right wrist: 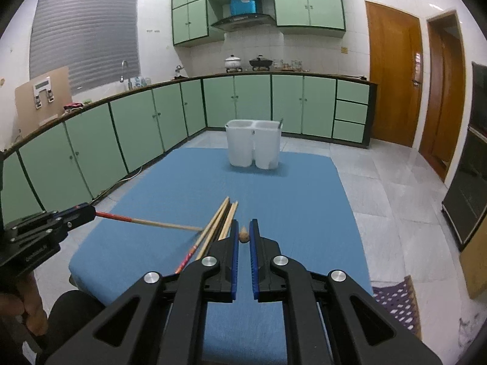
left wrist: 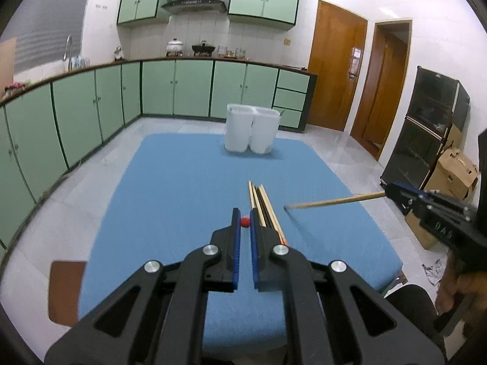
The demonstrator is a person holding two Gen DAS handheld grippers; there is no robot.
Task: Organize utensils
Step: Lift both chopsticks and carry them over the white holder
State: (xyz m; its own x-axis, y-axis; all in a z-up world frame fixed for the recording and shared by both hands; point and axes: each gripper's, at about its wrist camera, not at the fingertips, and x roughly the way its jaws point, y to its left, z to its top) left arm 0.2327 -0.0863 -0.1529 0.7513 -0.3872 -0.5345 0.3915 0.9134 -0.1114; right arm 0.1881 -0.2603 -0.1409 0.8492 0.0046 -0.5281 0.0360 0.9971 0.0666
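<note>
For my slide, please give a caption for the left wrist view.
Both tongs lift one chopstick by its ends above the blue table.

Your left wrist view looks forward and downward along the left gripper (left wrist: 245, 222) over the blue table (left wrist: 182, 182), toward the white holder (left wrist: 251, 132) and green cabinets (left wrist: 194, 88). Your right wrist view faces likewise from just right. Both share these, and each catches the other gripper (left wrist: 392, 189) at its edge.
</note>
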